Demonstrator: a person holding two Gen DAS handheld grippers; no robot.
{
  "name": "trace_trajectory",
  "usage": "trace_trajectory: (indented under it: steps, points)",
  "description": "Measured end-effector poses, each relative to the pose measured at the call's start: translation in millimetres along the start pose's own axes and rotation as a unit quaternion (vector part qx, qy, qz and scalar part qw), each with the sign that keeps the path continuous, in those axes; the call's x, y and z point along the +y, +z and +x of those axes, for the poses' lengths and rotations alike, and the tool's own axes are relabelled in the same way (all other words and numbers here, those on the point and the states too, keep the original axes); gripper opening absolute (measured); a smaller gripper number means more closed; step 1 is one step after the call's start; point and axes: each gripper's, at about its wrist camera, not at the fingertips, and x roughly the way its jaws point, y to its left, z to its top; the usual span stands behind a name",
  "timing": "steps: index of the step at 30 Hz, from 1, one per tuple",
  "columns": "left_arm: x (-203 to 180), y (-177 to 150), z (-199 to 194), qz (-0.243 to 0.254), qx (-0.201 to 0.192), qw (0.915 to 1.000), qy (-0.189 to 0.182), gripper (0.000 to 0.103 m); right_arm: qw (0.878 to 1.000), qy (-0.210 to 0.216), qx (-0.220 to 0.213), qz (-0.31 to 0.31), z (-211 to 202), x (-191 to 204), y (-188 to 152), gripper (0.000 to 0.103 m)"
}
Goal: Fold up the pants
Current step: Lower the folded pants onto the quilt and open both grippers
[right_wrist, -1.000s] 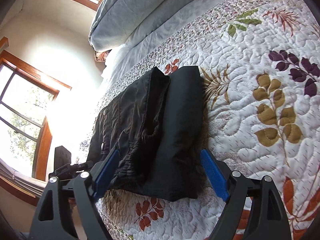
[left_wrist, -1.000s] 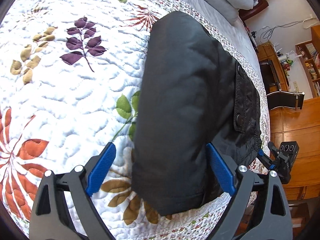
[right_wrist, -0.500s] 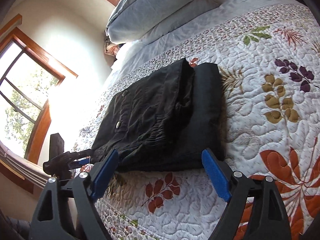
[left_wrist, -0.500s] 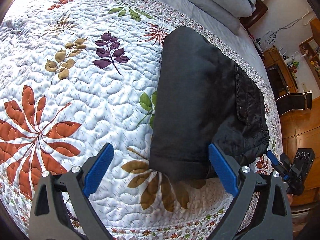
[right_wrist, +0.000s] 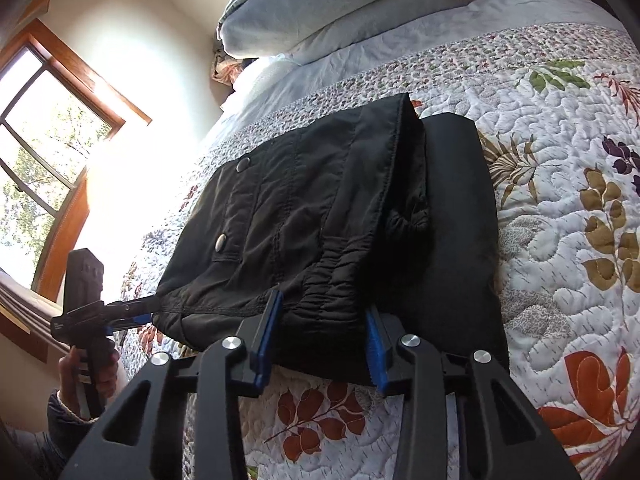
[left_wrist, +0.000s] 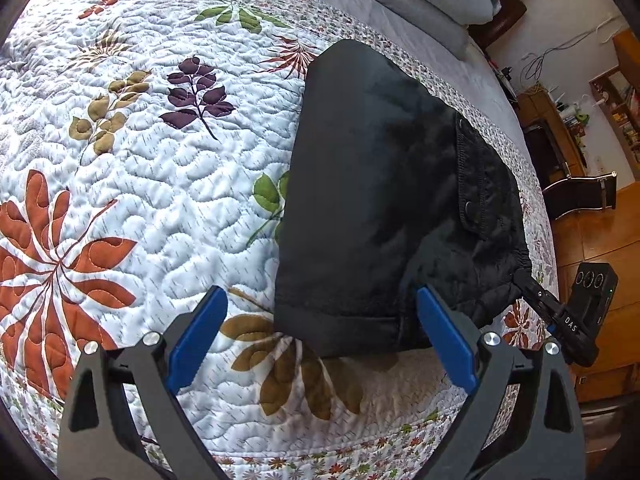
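Observation:
The black pants [left_wrist: 384, 200] lie folded into a thick rectangle on the quilted floral bedspread [left_wrist: 140, 200]. They also show in the right wrist view [right_wrist: 320, 232], pocket snaps up. My left gripper [left_wrist: 320, 340] is open, its blue pads on either side of the near folded edge. In the right wrist view the left gripper's tip [right_wrist: 132, 312] touches the waistband corner. My right gripper [right_wrist: 320, 340] is half closed around the gathered waistband edge, with the pads [right_wrist: 266, 336] not pressed together. The right gripper's tip shows in the left wrist view [left_wrist: 536, 292] at the pants' right corner.
Grey pillows [right_wrist: 320, 12] lie at the head of the bed. A wood-framed window [right_wrist: 48, 152] is on the left wall. Wooden floor, a chair [left_wrist: 580, 196] and shelves [left_wrist: 616, 104] lie beyond the bed's right edge. The bed's near edge [left_wrist: 320, 452] runs under my left gripper.
Both grippers pulled back and then came in again toward the pants. The right gripper's jaws narrowed from wide open to a half-closed span over the waistband. The pants stayed in place.

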Motion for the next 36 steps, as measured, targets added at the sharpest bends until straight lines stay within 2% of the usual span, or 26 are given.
trace_trajectory:
  steps: [3,8,15,17,20,22,25,27,30,34,36]
  points:
    - [-4.3,0.0,1.3,0.003,0.0,1.0,-0.002,0.095,1.0,0.003,-0.013,0.002,-10.7,-2.4,2.0,0.037]
    - [-10.9,0.1,10.2,0.01,0.008,0.9999,-0.002,0.095,1.0,-0.011,0.002,0.004,-5.1,-7.9,-0.9,0.037]
    - [-14.1,-3.0,3.3,0.014,0.005,0.9999,0.005,0.095,0.999,0.018,-0.007,0.036,-9.0,-16.1,-5.2,0.039]
    - [-15.5,-4.8,-4.8,0.022,-0.008,0.9996,0.014,0.095,0.999,0.011,-0.015,0.038,-17.5,-13.3,-6.6,0.041]
    - [-21.9,-9.8,-22.1,0.042,-0.037,0.9979,0.033,0.095,0.999,-0.022,-0.039,0.023,-38.1,-2.0,-11.4,0.049]
    - [-30.7,-15.2,-33.6,0.061,-0.056,0.9952,0.052,0.095,0.997,-0.054,-0.048,0.014,-51.0,6.5,-16.0,0.049]
    - [-43.1,-25.5,-45.7,0.09,-0.076,0.9893,0.086,0.096,0.991,-0.123,-0.053,-0.004,-64.3,21.9,-25.7,0.048]
    - [-50.0,-31.8,-51.5,0.105,-0.087,0.9848,0.107,0.097,0.987,-0.151,-0.059,-0.015,-72.1,30.9,-32.7,0.048]
    - [-58.5,-42.2,-58.0,0.118,-0.095,0.9814,0.118,0.098,0.985,-0.163,-0.062,-0.02,-79.6,45.6,-44.3,0.048]
    - [-65.2,-55.3,-62.6,0.118,-0.094,0.9821,0.113,0.099,0.983,-0.17,-0.058,-0.022,-82.3,63.4,-55.7,0.05]
    - [-67.6,-62.7,-64.2,0.117,-0.095,0.9818,0.116,0.1,0.981,-0.184,-0.059,-0.029,-84.2,72.5,-61.9,0.063]
